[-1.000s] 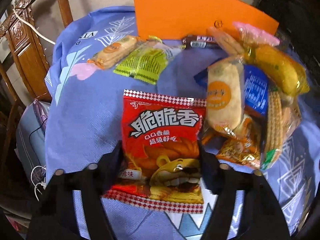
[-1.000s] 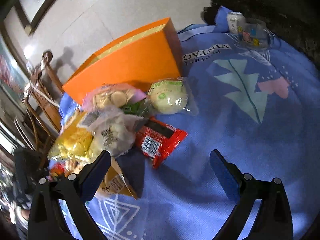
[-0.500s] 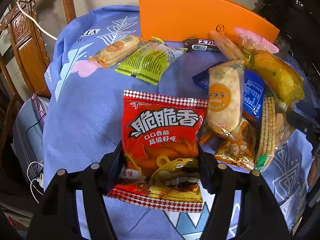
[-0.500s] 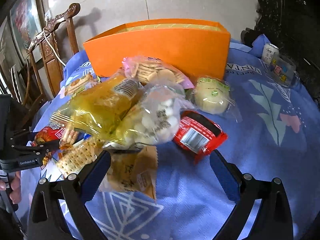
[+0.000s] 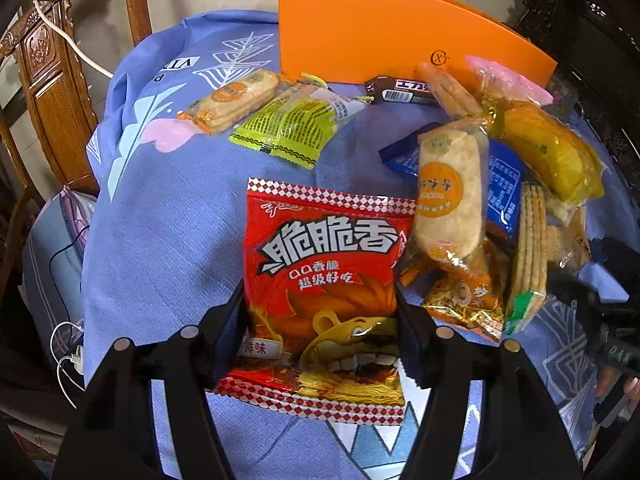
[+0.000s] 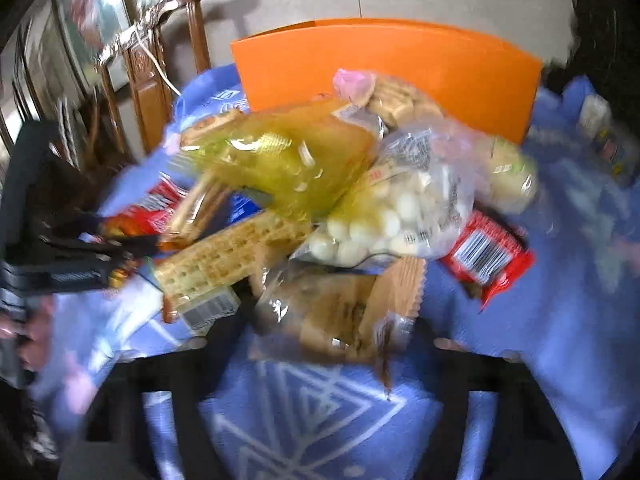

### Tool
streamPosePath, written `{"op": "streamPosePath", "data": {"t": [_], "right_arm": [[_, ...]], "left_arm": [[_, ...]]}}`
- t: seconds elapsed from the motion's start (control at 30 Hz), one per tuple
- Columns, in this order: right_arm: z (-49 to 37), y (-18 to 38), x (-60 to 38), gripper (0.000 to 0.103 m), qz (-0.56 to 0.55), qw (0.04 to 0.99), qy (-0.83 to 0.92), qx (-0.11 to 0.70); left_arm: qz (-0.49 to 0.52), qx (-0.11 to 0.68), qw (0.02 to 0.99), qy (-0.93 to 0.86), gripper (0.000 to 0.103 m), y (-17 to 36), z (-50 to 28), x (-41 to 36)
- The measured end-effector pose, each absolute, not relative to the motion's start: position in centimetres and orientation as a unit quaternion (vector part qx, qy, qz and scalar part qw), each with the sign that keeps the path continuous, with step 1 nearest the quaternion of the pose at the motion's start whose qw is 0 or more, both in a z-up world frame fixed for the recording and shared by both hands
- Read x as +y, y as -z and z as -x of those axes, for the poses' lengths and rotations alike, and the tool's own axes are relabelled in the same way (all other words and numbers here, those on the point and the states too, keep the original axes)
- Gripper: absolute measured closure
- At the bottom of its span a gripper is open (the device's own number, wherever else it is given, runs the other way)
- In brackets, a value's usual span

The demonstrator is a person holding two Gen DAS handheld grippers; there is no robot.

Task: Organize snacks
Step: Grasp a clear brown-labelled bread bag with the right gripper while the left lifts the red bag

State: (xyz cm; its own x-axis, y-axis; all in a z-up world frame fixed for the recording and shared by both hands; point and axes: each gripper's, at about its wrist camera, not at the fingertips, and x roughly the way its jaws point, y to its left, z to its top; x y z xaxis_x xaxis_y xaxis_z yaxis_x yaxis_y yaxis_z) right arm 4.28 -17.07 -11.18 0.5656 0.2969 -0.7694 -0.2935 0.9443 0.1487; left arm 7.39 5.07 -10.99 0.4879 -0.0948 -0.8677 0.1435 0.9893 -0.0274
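Observation:
A red noodle-snack bag (image 5: pixel 324 272) lies flat on the blue tablecloth (image 5: pixel 160 220). My left gripper (image 5: pixel 318 320) is shut on its lower half, a pad pressing each side. To its right is a heap of snacks: a rice-cracker pack (image 5: pixel 448 196), a yellow bag (image 5: pixel 552 152) and stacked crackers (image 5: pixel 528 256). An orange box (image 5: pixel 360 28) stands behind the heap. In the blurred right wrist view my right gripper (image 6: pixel 320 344) has its jaws closing around a tan packet (image 6: pixel 332 312) at the heap's near edge. The pads still stand apart from it.
A cracker pack (image 5: pixel 232 100), a green packet (image 5: pixel 292 128) and a chocolate bar (image 5: pixel 400 90) lie near the box. A red packet (image 6: pixel 488 256) sits right of the heap. A wooden chair (image 5: pixel 52 80) stands at the left table edge, with cables (image 5: pixel 68 356) below it.
My right gripper swung in to face the snack heap and its jaws narrowed around the tan packet. The left gripper and the red bag kept still.

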Motion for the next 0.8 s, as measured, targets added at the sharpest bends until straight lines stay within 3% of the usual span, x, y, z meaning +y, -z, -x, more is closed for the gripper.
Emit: {"op": "streamPosePath", "data": {"t": [0.33, 0.8], "right_arm": [[-1.9, 9.5, -19.6, 0.047, -0.014, 0.893, -0.159, 0.420], [-0.6, 2.4, -23.1, 0.046, -0.035, 0.923, -0.151, 0.352]], "left_arm": [[-0.024, 0.486, 0.871, 0.068, 0.040, 9.6, -6.3, 5.4], [-0.035, 0.435, 0.896, 0.083, 0.040, 2.7, -5.2, 4.4]]}}
